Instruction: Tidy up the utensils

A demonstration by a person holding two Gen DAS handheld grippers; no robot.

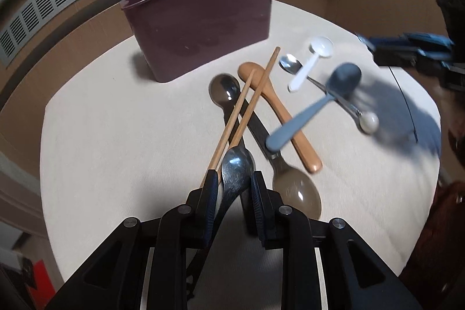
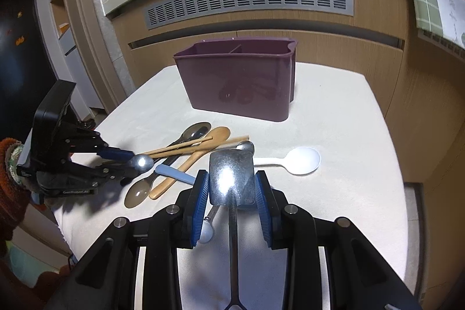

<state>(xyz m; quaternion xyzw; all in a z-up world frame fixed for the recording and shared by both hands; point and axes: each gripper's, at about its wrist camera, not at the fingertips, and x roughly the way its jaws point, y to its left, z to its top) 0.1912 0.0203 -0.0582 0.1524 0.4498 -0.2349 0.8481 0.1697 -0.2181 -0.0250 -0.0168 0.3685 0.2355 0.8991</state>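
The left tongs (image 1: 234,182) are clenched on a metal spoon (image 1: 237,172), bowl pointing forward between the pads, held above the white tabletop (image 1: 116,153). The right tongs (image 2: 232,183) grip a flat metal scoop (image 2: 231,179) by its sides, with its handle running back toward the camera.

On the tabletop lies a loose heap of utensils: 2 wooden chopsticks (image 1: 241,109) crossing a large steel spoon (image 1: 225,90), a wooden spoon (image 1: 276,112) beside them, a grey-blue spoon (image 1: 316,103) laid over the wooden one, a translucent brown spoon (image 1: 296,191) nearest the left tongs, and a white plastic spoon (image 2: 299,160) off to the side. Behind the heap stands a maroon utensil holder (image 2: 241,77), upright, with a divider visible inside; nothing shows above its rim.
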